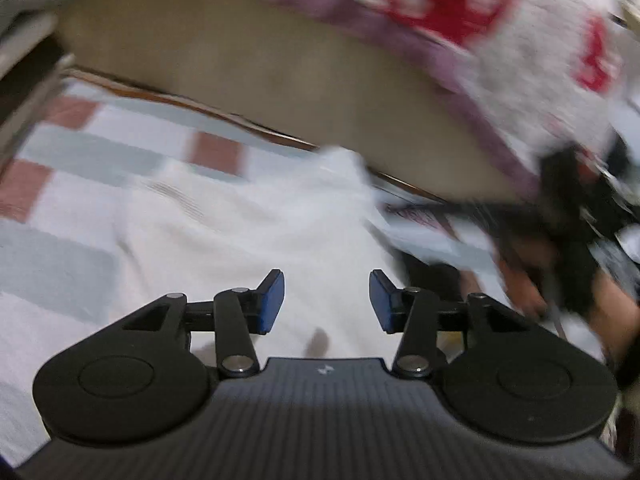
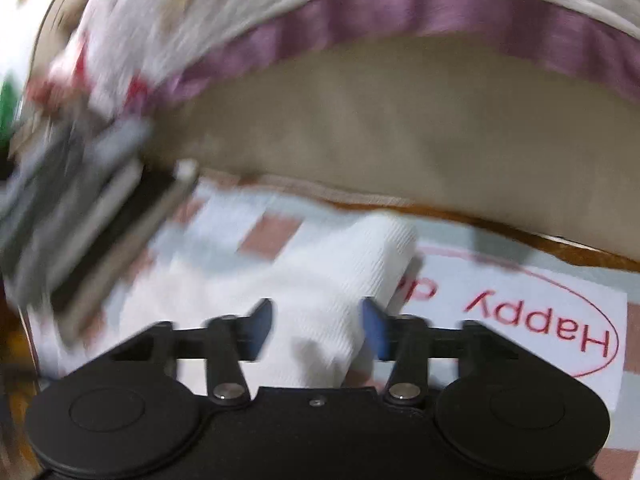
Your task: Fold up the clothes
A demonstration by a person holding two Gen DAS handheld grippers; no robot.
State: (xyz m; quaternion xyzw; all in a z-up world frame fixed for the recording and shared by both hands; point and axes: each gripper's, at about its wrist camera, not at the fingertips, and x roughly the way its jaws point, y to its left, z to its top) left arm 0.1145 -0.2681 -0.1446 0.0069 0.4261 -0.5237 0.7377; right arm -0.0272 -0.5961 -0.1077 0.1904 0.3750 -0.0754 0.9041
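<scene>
Claws [image 1: 327, 300] [image 2: 317, 326] gape over white garment [image 2: 340, 272] on checked sheet [image 1: 80, 152].

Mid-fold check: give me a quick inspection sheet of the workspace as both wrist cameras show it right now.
Surface: checked bedsheet in pink, grey and white squares, with a red "Happy" print.
Job's things: white garment, rumpled in the left view; a folded part runs between the right gripper's jaws.
Clutter: nothing seen.
Grippers: left gripper open above the garment; right gripper open, pads not pressing the cloth.
Cables: nothing seen.
Surroundings: beige headboard; purple-bordered blanket with red pattern draped over it. Both views blurred.
</scene>
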